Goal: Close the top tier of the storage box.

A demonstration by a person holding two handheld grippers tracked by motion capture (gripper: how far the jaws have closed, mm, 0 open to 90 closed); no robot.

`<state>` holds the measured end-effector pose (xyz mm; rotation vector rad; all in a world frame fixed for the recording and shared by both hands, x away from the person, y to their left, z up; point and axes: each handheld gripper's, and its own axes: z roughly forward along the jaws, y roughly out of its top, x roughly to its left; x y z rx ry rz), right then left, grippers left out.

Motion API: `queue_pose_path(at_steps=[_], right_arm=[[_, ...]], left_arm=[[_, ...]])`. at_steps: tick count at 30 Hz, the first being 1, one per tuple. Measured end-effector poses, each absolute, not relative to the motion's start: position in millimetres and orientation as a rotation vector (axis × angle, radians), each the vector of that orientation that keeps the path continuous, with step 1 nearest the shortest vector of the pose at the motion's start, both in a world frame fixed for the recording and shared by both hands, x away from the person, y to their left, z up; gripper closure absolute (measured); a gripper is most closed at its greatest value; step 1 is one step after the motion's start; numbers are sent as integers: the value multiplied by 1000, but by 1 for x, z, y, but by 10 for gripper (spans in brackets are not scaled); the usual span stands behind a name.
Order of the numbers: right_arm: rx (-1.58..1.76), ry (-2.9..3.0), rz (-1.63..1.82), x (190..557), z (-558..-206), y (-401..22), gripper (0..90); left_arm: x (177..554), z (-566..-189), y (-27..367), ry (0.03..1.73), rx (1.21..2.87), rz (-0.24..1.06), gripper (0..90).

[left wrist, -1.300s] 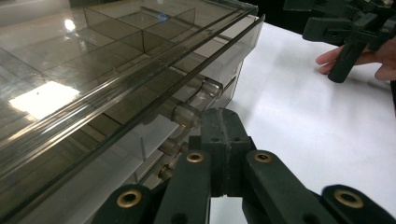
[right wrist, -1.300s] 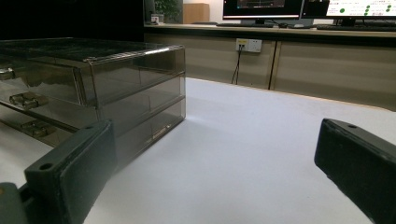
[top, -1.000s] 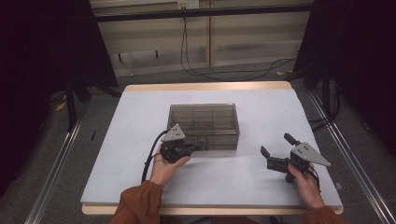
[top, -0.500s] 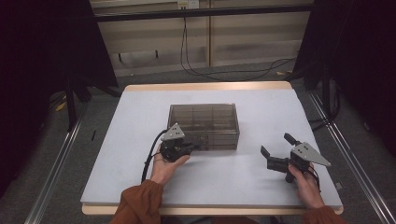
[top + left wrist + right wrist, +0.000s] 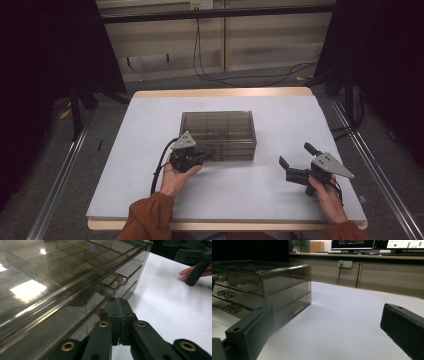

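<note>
Here, the left tongs (image 5: 119, 322) were clenched at the drawer front, the right tongs (image 5: 295, 167) released.

Nearest, on the white bench (image 5: 150, 125), the right tongs lay spread, well apart from the smoky transparent plastic three-drawer box (image 5: 218, 134); the left pressed shut just before a small clear drawer knob (image 5: 117, 281), apparently grasping nothing. The box sat mid-bench: probably light, stiff, slippery-walled, best pulled by its knobs. Beyond lay grey floor, trailing black cables (image 5: 200, 55), a beige wall.

Dim overhead light; glare on the drawer box (image 5: 30, 287); dark surroundings
</note>
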<state>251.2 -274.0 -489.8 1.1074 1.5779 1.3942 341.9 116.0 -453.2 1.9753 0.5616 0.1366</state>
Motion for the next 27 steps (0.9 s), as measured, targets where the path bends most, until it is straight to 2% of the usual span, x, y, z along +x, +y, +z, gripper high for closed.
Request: queue_pose_path(at_steps=[8,27], right_arm=[[1102,1582,1393,251,-490,-274,0],[1105,1579,1392,251,-490,-274,0]], left_arm=[[333,-450,120,554,1986,132,763],[310,-435,155,617,1979,189,302]])
